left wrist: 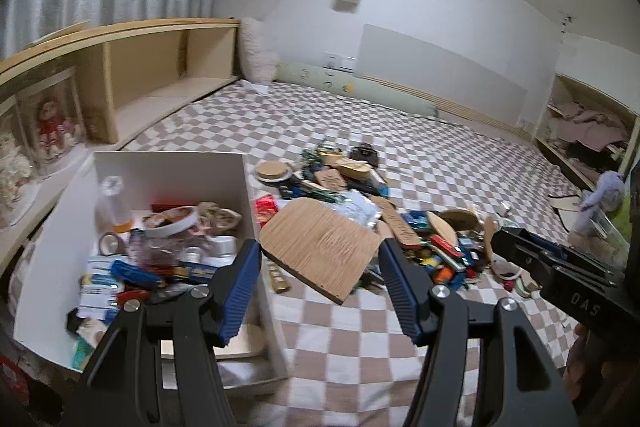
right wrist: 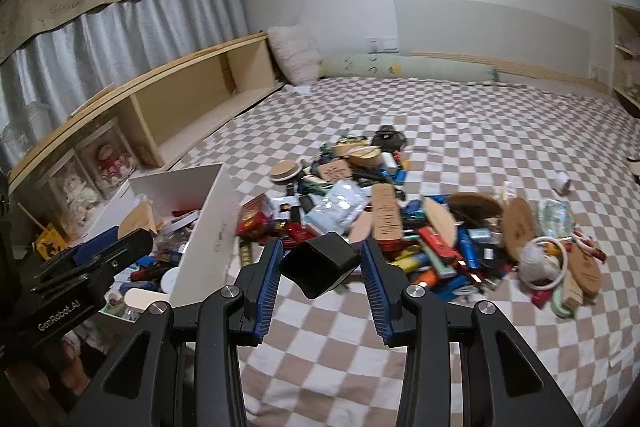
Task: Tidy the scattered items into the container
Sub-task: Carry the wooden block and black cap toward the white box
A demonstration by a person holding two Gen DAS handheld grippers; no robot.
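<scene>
The left hand-held gripper point(left wrist: 320, 259) clamps a flat wooden board point(left wrist: 320, 247), the white open box point(left wrist: 168, 167) to its left. The right hand-held gripper point(right wrist: 320, 263) clamps a black hollow cube point(right wrist: 320, 263); either piece, I judge, could slip onto the bed.

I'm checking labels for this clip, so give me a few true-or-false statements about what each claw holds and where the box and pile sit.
1. The left claw grips a wooden board. True.
2. The right claw is empty. False: it grips a black box-shaped item.
3. The white container already holds items. True.
4. The pile lies on a bare wooden floor. False: it lies on a checkered blanket.
5. The wooden board is inside the container. False: it is held above the blanket, beside it.
</scene>
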